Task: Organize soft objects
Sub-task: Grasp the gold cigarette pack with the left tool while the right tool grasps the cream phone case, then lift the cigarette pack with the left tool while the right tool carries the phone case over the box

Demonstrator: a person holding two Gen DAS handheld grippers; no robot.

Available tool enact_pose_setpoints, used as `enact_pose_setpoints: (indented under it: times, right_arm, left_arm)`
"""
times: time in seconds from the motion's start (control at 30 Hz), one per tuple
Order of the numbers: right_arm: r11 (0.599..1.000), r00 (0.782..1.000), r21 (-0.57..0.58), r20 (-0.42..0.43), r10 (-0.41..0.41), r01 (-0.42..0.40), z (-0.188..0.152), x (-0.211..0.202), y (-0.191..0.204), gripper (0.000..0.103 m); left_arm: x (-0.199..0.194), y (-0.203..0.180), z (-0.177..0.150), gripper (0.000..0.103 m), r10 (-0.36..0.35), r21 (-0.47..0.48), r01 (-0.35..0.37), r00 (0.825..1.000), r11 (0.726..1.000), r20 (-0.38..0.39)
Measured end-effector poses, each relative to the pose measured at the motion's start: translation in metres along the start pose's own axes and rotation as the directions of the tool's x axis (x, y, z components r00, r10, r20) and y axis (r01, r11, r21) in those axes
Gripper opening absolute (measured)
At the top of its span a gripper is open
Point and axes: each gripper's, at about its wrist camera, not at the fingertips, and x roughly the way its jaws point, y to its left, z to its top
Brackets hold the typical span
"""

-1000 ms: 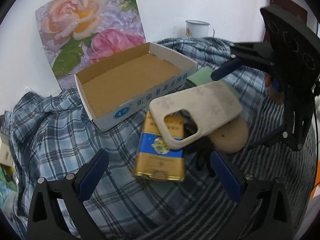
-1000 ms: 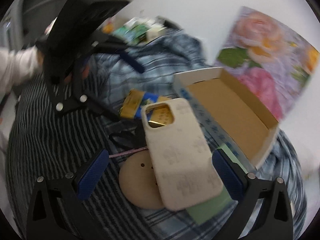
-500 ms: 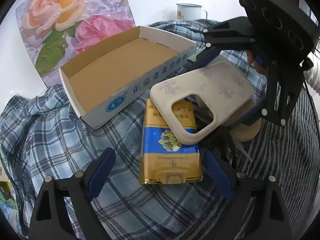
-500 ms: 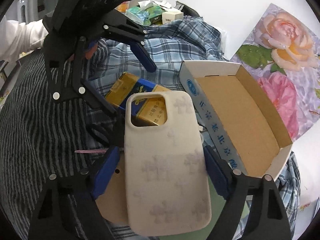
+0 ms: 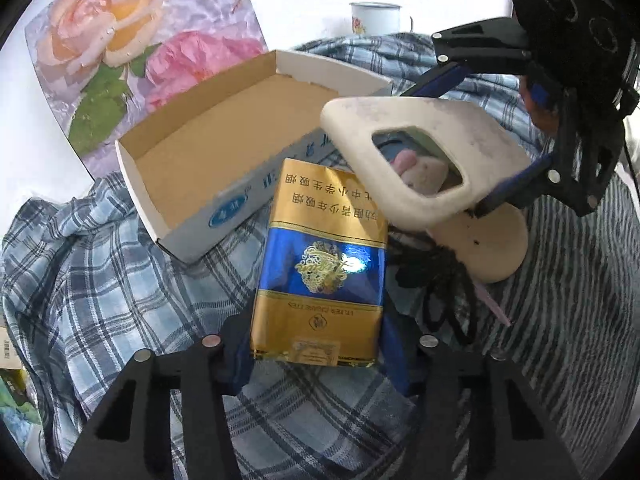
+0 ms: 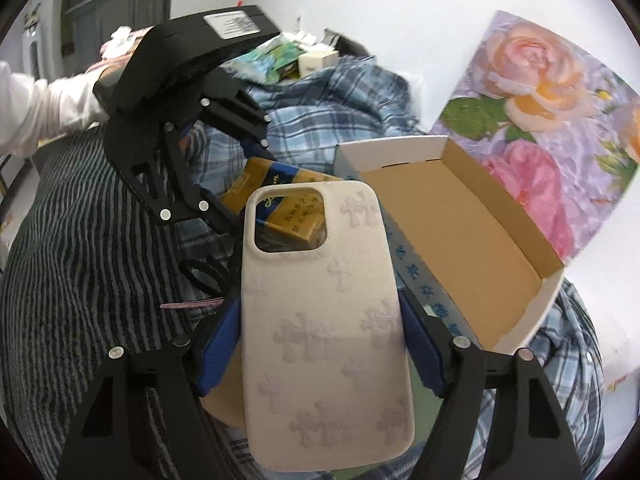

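Left gripper (image 5: 316, 354): jaws have just been closing – blue pads now on either side of the near end of the gold-and-blue cigarette pack (image 5: 320, 264), pressing its edges; grip looks made.
Cigarette pack: lies flat on the blue plaid cloth (image 5: 100, 280), just in front of the cardboard box (image 5: 224, 148); far end sits under the lifted phone case (image 5: 420, 160). In the right wrist view the pack (image 6: 292, 212) shows through the case's camera cutout.
Right gripper (image 6: 320, 344): jaws have just been closing – blue pads clamp both long edges of the beige phone case (image 6: 324, 332); case held clear of the cloth, camera-hole end pointing away from the camera.
Phone case: soft beige, faint cross pattern, tilted up in the left wrist view; a fingertip and something pale visible through its cutout, cannot tell what.
Right gripper from the left wrist view (image 5: 488, 136): black frame top right, pads on the case's two sides.
Cardboard box: open, brown inside, white outside with blue print, nothing in it; stands on the plaid cloth beside the rose picture (image 5: 132, 48).
Round beige disc (image 5: 484, 240): flat on the striped cloth (image 5: 572, 320), under the case's low end.
Black cord (image 5: 444, 284): tangled, just right of the pack, touching the disc.
Enamel mug (image 5: 374, 18): far back by the white wall.
Sleeve (image 6: 44, 108): white, behind the left gripper's body.
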Motion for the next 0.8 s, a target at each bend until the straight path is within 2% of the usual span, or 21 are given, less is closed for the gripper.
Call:
enact_pose_setpoints:
  times: [0.27, 0.47, 0.63, 0.8]
  right_arm:
    - [0.990, 0.992, 0.087, 0.052, -0.112, 0.108, 0.003, -0.033, 0.000, 0.074]
    - [0.973, 0.976, 0.140, 0.084, -0.199, 0.186, 0.013, -0.063, 0.001, 0.074]
    - [0.947, 0.951, 0.157, 0.086, -0.297, 0.282, 0.030, -0.087, 0.000, 0.074]
    - [0.921, 0.929, 0.224, 0.122, -0.350, 0.318, 0.047, -0.113, -0.011, 0.074]
  left_arm:
    - [-0.032, -0.008, 0.007, 0.053, 0.020, -0.034, -0.017, 0.996, 0.999, 0.088]
    - [-0.065, -0.016, 0.017, 0.054, 0.053, -0.052, -0.045, 0.986, 0.998, 0.158]
    - [-0.097, -0.023, 0.030, 0.054, 0.124, -0.077, -0.108, 0.961, 0.991, 0.247]
    - [-0.122, -0.019, 0.051, 0.054, 0.121, -0.123, -0.085, 0.938, 0.989, 0.326]
